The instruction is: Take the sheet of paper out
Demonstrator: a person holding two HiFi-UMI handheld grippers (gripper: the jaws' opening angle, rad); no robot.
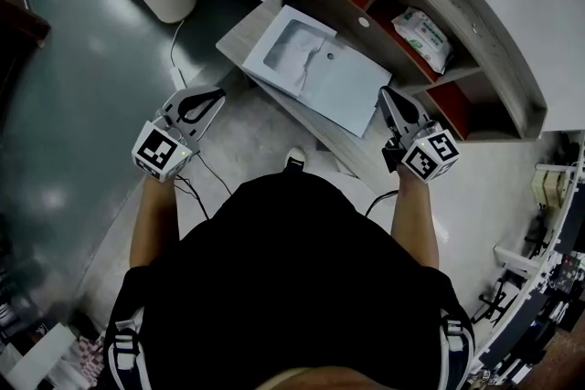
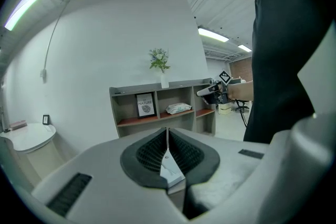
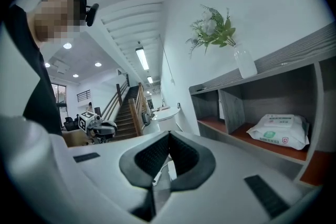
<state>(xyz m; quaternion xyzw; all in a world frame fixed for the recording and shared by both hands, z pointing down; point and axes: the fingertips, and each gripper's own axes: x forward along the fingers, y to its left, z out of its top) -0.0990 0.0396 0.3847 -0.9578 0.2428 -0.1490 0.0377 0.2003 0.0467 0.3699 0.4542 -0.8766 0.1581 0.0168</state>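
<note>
sheet: likely light, limp, tears easily | hold: exposed edge at pale folder | left gripper, right gripper: both closed, empty

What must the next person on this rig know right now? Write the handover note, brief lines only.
Left gripper: shut, empty, over the floor to the left of the desk.
Right gripper: shut, empty, close by the folder's right corner; I cannot tell if it touches.
Things: the pale blue folder lies open on the desk, and the white sheet sits in its left half.
Done: nothing; the sheet is not out yet.
Left to do: open a gripper, grip the sheet and draw it out, probably steadying the folder with the other gripper.
</note>
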